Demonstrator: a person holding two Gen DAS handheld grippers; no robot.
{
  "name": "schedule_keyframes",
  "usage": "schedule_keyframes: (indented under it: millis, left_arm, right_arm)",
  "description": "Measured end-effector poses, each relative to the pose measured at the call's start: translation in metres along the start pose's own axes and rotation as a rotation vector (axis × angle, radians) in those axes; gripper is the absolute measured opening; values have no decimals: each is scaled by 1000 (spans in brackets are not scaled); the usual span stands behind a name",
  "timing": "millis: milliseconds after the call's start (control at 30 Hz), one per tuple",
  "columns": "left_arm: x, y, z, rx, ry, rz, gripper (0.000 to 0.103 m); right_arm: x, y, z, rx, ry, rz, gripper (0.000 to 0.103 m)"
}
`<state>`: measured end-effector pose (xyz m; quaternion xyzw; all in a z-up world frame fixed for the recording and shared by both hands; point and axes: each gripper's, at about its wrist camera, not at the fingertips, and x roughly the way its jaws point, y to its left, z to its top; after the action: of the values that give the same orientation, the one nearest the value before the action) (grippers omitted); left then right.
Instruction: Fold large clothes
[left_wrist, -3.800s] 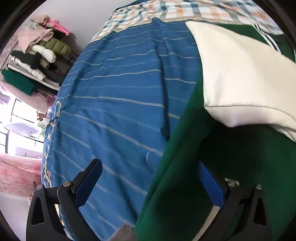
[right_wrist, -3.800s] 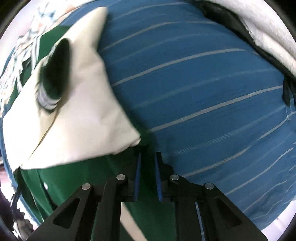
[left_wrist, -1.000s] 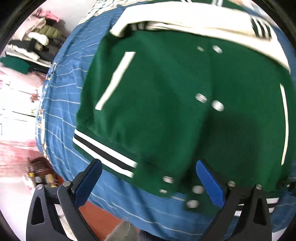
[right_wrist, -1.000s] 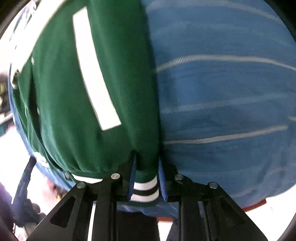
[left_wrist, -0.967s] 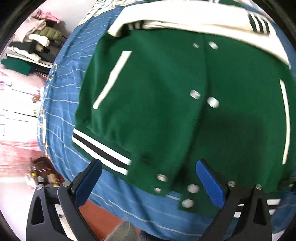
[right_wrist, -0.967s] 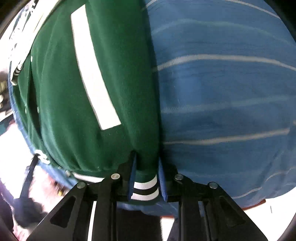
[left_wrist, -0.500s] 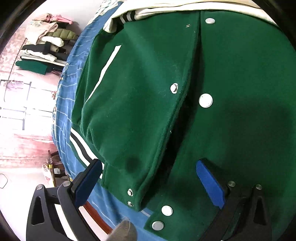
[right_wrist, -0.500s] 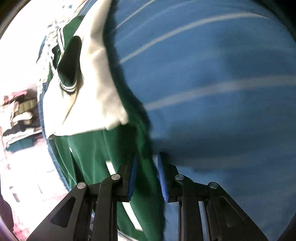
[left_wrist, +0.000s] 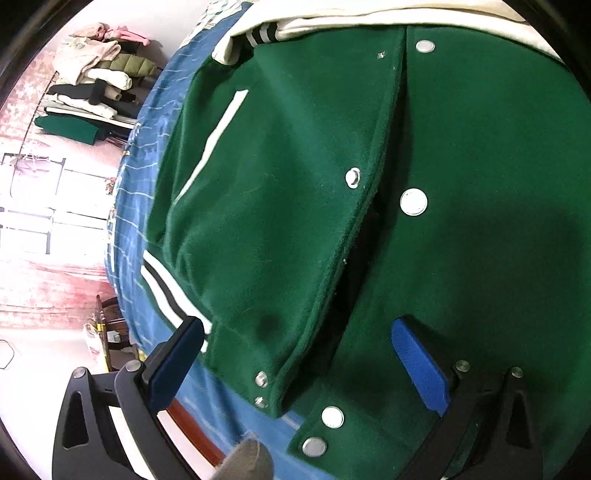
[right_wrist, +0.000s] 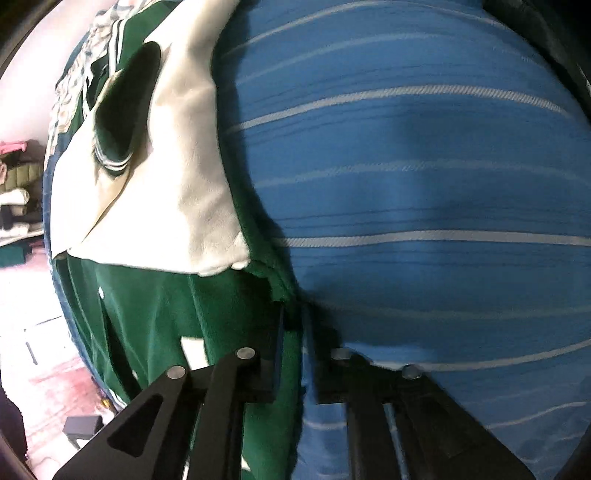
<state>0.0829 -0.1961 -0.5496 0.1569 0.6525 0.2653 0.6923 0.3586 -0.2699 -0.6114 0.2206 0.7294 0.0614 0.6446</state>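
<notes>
Jacket (left_wrist: 280, 206), green with cream sleeves, lies snaps-up on blue striped bedspread (right_wrist: 424, 192). Right gripper (right_wrist: 293, 325) pinches jacket's side edge, jaws narrow. Left gripper (left_wrist: 295, 347) hovers wide apart over jacket's hem, empty. Thick, heavy, floppy cloth; ribbed hem probably gives firmest hold.

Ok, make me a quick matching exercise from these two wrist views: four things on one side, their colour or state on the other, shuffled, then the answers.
Things:
1. jacket body
2. jacket sleeve
3. bedsheet
4. left gripper

Colour or state:
A. blue with pale stripes
B. open, over the jacket's snap front
C. cream white
D. dark green

Pairs: 1-D, 2-C, 3-A, 4-B
</notes>
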Motion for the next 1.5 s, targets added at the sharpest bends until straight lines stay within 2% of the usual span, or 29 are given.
schedule_keyframes:
  millis: [33, 67, 100, 133, 200, 300, 433, 567, 667, 833, 1000, 1167, 1200, 1233, 1267, 1300, 1333, 1367, 1500]
  left_arm:
    - [-9, 0, -2, 5, -13, 7, 103]
    - [-19, -1, -5, 14, -33, 23, 103]
    - [-36, -5, -10, 34, -64, 54, 103]
    - [-47, -10, -15, 52, -83, 72, 103]
    - [-74, -29, -30, 105, -108, 87, 103]
    - [-104, -67, -55, 182, -104, 51, 103]
    - [-135, -121, -83, 275, -130, 3, 103]
    - [-138, -172, -101, 360, -197, 83, 103]
    - [-120, -197, -102, 370, -157, 123, 103]
    - [-107, -195, -80, 301, -189, 164, 103]
    - [-89, -165, -44, 202, -236, 341, 103]
    - [-84, -142, -25, 128, -239, 324, 102]
    - [-87, -136, -23, 115, -252, 307, 93]
    - [-92, -127, -22, 94, -264, 262, 74]
    - [-96, -116, -19, 77, -274, 216, 62]
    - [-101, -108, -19, 67, -286, 175, 38]
    - [-107, -99, -19, 59, -294, 139, 27]
    - [-112, -91, -19, 53, -305, 129, 26]
    - [-123, -67, -14, 58, -316, 81, 21]
  right_arm:
    - [-7, -2, -4, -20, -12, -23, 35]
    - [-16, 2, -9, -54, -37, -76, 44]
    - [-24, 4, -16, -89, -56, -122, 59]
    - [-30, 4, -24, -110, -68, -156, 68]
    - [-46, -14, -41, -131, -79, -213, 69]
    - [-54, -32, -70, -112, -67, -275, 69]
    - [-68, -75, -98, -20, -43, -272, 69]
    - [-83, -106, -119, 79, -53, -272, 69]
    - [-89, -117, -125, 120, -62, -266, 69]
    - [-91, -122, -131, 122, -69, -266, 69]
    - [-90, -110, -127, 109, -79, -236, 69]
    - [-76, -96, -98, 78, -67, -155, 69]
    - [-72, -93, -91, 64, -71, -127, 69]
    - [-65, -88, -83, 42, -76, -79, 71]
    - [-58, -82, -72, 18, -78, 7, 74]
    - [-51, -76, -59, -1, -82, 111, 79]
    - [-50, -75, -52, -11, -89, 164, 83]
    - [-45, -68, -39, -32, -102, 247, 85]
    - [-30, -51, 14, -44, -134, 431, 86]
